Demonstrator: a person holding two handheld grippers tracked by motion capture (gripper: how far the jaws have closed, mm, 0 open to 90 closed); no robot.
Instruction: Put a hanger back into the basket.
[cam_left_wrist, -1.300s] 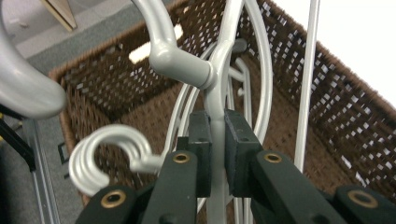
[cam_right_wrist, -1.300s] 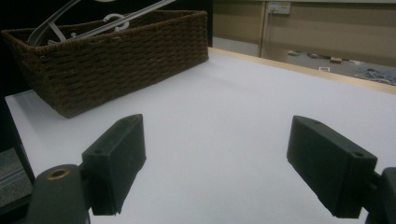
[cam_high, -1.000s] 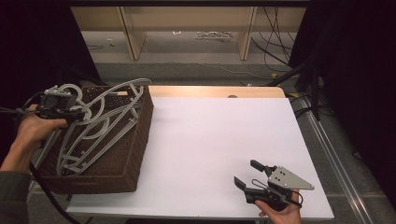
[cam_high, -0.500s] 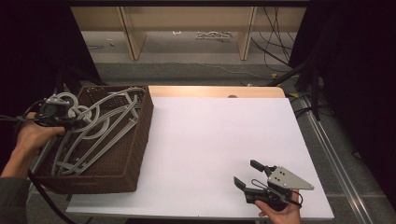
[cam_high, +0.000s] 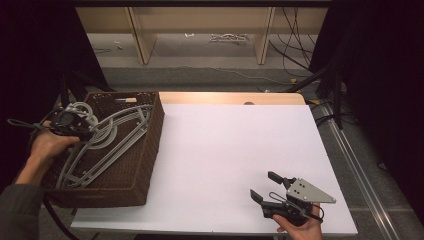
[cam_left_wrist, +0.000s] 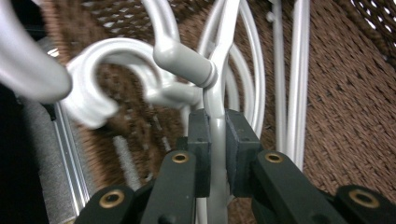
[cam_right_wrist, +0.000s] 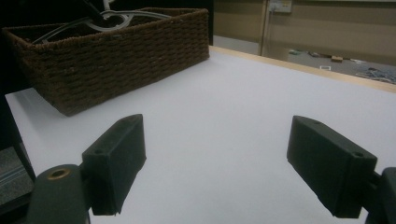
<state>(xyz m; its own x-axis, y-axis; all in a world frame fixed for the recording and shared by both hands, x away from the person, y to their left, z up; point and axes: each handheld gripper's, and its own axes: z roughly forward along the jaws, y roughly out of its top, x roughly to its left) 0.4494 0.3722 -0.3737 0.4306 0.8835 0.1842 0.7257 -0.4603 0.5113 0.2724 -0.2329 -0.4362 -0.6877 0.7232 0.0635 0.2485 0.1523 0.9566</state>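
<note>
Our left gripper (cam_left_wrist: 217, 140) has its two black jaws pressed tight on the thin neck of a pale grey plastic clothes hanger (cam_left_wrist: 215, 88), just below the collar where its curved hook (cam_left_wrist: 116, 51) begins. From the high view, this gripper (cam_high: 75, 125) sits over the far left corner of the dark brown woven wicker basket (cam_high: 150, 150), and the hanger (cam_high: 115, 140) lies tilted inside it among other grey hangers, the hooks bunched at our hand (cam_high: 47, 145). The basket stands on the left end of the white table (cam_high: 235, 150). Our right gripper (cam_right_wrist: 215, 154) rests well apart, low at the near right edge of the table, its jaws spread wide with nothing between them but bare tabletop.
</note>
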